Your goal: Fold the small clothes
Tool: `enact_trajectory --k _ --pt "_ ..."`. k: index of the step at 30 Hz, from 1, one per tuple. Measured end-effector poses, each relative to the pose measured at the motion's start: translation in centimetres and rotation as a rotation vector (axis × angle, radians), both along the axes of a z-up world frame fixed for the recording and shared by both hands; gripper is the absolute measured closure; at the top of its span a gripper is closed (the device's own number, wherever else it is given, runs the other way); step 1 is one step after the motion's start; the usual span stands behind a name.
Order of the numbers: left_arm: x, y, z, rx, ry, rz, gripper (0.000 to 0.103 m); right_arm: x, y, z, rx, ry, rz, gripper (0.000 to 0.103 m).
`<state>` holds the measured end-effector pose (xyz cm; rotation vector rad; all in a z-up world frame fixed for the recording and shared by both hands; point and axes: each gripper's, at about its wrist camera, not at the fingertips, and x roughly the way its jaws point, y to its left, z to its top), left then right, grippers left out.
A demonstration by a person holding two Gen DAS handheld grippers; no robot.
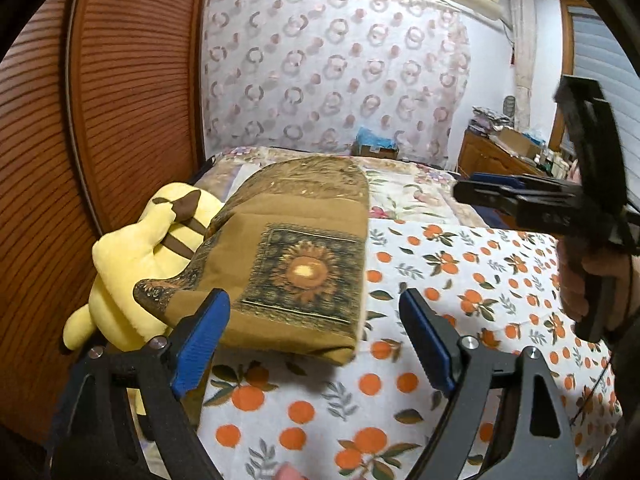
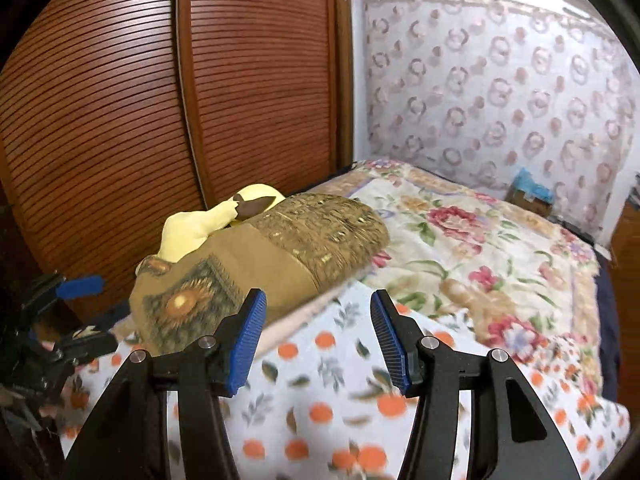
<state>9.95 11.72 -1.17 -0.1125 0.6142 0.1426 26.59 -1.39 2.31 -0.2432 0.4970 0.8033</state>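
We find no text, label, brand, number or sign that can be read in either wrist view; the printed fabrics carry only patterns, and the small items on the dresser (image 1: 502, 152) at the right of the left wrist view are too small and blurred to read

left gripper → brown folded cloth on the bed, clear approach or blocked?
Probably clear. The left gripper is open and empty, with the brown folded cloth just ahead of its pads on the orange-print sheet. Nothing lies between; the yellow plush toy sits off to the side.
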Motion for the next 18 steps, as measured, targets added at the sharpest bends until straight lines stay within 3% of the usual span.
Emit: enact_trajectory --k 14,18 --pt "-2.4 -6.9 1.1 0.019 -0.034 -0.125 0.016 -11.9 -9.9 -0.5 0.033 -0.024 -0.171 0.042" --pt "-2.8 -9.1 1.0 0.018 -0.035 -0.160 0.016 -15.1 -12.4 -0.6 0.053 -0.018 -0.233 0.024"
